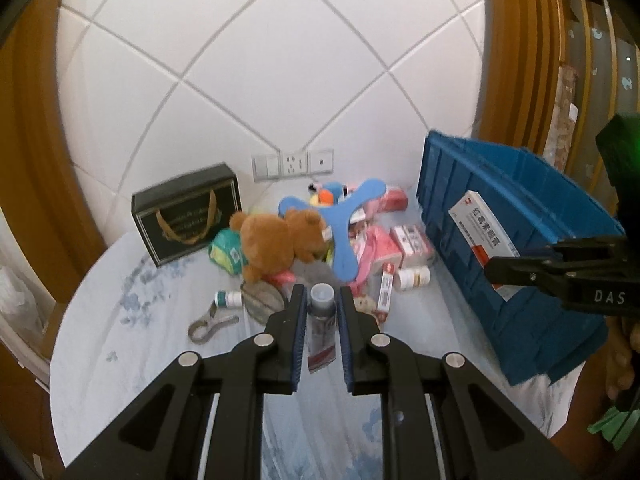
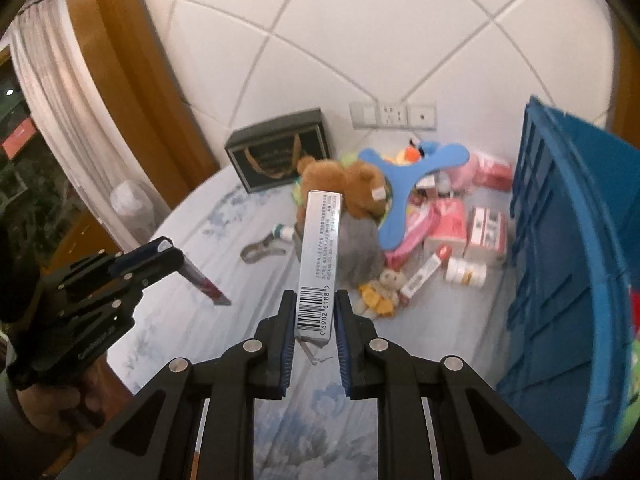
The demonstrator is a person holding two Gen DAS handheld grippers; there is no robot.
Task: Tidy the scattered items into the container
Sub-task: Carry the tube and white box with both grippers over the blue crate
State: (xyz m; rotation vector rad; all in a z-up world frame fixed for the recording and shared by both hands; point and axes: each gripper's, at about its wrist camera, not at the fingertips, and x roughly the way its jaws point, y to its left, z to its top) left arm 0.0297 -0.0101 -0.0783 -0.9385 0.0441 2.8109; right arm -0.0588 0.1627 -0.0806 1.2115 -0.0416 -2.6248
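Observation:
My left gripper point(image 1: 322, 300) is shut on a small grey-capped bottle point(image 1: 321, 328) with a red and white label, held above the table; it also shows at the left of the right wrist view point(image 2: 176, 258). My right gripper point(image 2: 316, 308) is shut on a long white medicine box point(image 2: 320, 252) with a barcode; in the left wrist view that box point(image 1: 480, 232) hangs beside the blue bin point(image 1: 520, 248). The bin point(image 2: 560, 260) stands at the right. A brown teddy bear point(image 1: 276, 244), a blue boomerang toy point(image 1: 344, 220) and several pink boxes point(image 1: 408, 240) lie in a heap.
A dark gift box point(image 1: 188, 216) stands against the tiled wall at the back left. A metal clip point(image 1: 210, 322), a small white bottle point(image 1: 412, 278), a little doll point(image 2: 382, 290) and a grey cloth point(image 2: 360, 248) lie on the pale floral tablecloth point(image 1: 140, 320). Wall sockets point(image 1: 294, 164) sit behind.

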